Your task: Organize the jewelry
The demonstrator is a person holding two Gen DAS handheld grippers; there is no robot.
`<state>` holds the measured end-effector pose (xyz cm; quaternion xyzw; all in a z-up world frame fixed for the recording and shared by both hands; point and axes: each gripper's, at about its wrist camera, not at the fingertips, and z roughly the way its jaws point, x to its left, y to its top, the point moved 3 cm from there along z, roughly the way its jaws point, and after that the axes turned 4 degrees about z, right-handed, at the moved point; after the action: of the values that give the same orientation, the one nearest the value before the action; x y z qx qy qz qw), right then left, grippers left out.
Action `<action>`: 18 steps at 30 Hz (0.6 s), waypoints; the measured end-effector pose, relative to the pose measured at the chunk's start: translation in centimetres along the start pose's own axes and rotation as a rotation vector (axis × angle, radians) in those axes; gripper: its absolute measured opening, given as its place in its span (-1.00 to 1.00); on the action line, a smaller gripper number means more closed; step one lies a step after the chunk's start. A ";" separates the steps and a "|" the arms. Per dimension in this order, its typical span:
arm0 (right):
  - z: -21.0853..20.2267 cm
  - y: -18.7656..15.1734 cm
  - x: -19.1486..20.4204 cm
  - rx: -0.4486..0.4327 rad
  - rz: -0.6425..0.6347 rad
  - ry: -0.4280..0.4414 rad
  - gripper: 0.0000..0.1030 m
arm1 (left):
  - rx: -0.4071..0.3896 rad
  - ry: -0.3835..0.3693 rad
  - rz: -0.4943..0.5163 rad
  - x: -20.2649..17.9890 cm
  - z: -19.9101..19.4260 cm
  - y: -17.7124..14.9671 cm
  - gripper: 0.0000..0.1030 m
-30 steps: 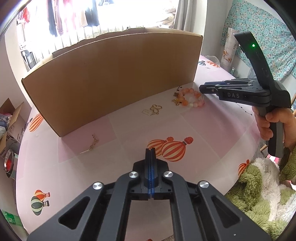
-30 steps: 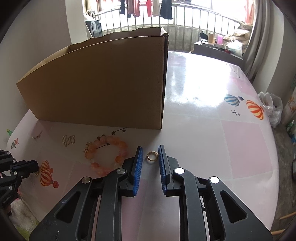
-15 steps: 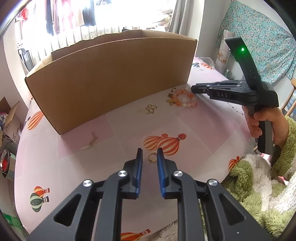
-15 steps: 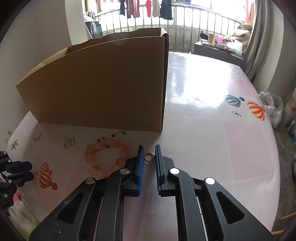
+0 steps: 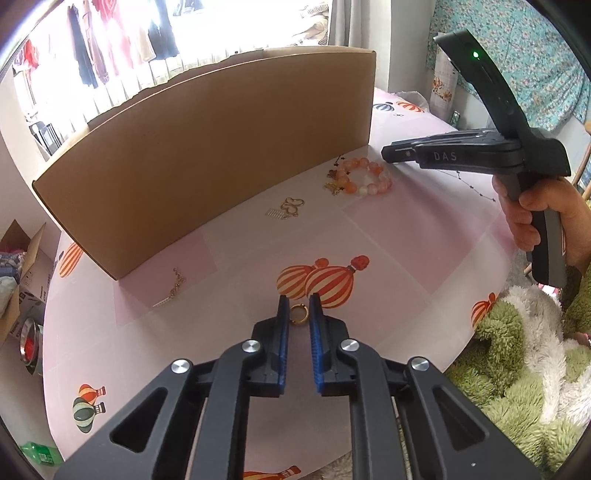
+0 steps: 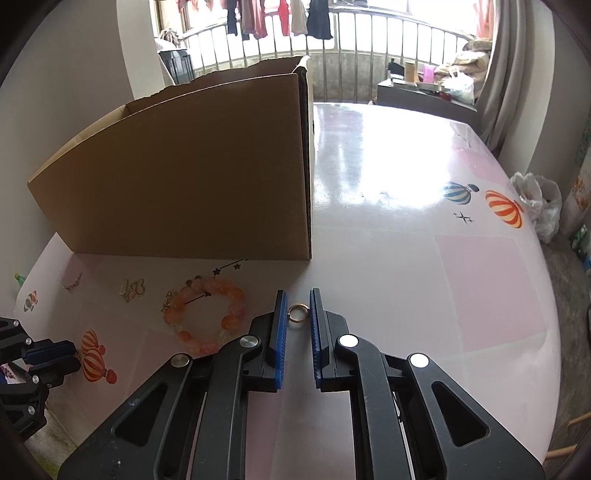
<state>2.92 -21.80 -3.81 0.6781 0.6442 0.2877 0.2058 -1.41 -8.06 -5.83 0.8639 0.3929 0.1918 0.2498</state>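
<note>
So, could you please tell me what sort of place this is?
Probably a lived-in home: colourful clothes drying at a railed balcony window, a pink balloon-print tablecloth, a grey curtain.

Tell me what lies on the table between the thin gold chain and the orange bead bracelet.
A gold butterfly-shaped piece lies there, apart from both; the left and right wrist views both show it.

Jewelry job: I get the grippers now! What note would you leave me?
Left gripper: jaws just closed on the gold ring.
Right gripper: jaws just closed on the other ring.
Bead bracelet, butterfly charm and thin chain lie on the table before the cardboard box.
Box inside hidden, so nothing seen done.
To do: lift both rings, then sort the rest.
</note>
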 end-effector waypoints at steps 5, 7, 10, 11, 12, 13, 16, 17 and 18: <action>-0.3 -0.3 0.0 -0.004 0.010 0.002 -0.81 | -0.019 0.006 -0.003 0.3 -0.3 -0.2 -0.80; -0.6 -0.4 0.0 -0.009 0.009 0.001 -0.81 | -0.028 0.010 -0.005 0.5 -0.4 -0.2 -0.80; -1.0 -0.4 0.1 -0.022 0.000 -0.005 -0.81 | -0.037 0.010 -0.010 0.6 -0.9 -0.4 -0.80; -1.1 -0.4 0.1 -0.026 -0.001 -0.006 -0.81 | -0.038 0.011 -0.011 0.7 -0.9 -0.3 -0.80; -1.2 -0.5 0.1 -0.029 0.000 -0.006 -0.81 | -0.040 0.014 -0.012 0.8 -1.0 -0.4 -0.80; -1.4 -0.5 0.1 -0.033 0.000 -0.006 -0.81 | -0.043 0.016 -0.014 0.9 -1.0 -0.2 -0.80; -2.4 -0.3 0.1 -0.056 0.002 -0.005 -0.81 | -0.074 0.024 -0.020 1.1 -1.9 0.1 -0.80; -2.9 -0.2 0.1 -0.066 0.004 -0.001 -0.81 | -0.087 0.023 -0.025 1.3 -2.3 0.3 -0.80; -3.5 0.0 0.1 -0.078 0.007 0.007 -0.81 | -0.102 0.027 -0.028 1.6 -2.8 0.5 -0.80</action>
<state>0.68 -22.02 -1.19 0.6709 0.6309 0.3155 0.2287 -1.59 -6.35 -3.05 0.8417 0.3982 0.2197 0.2910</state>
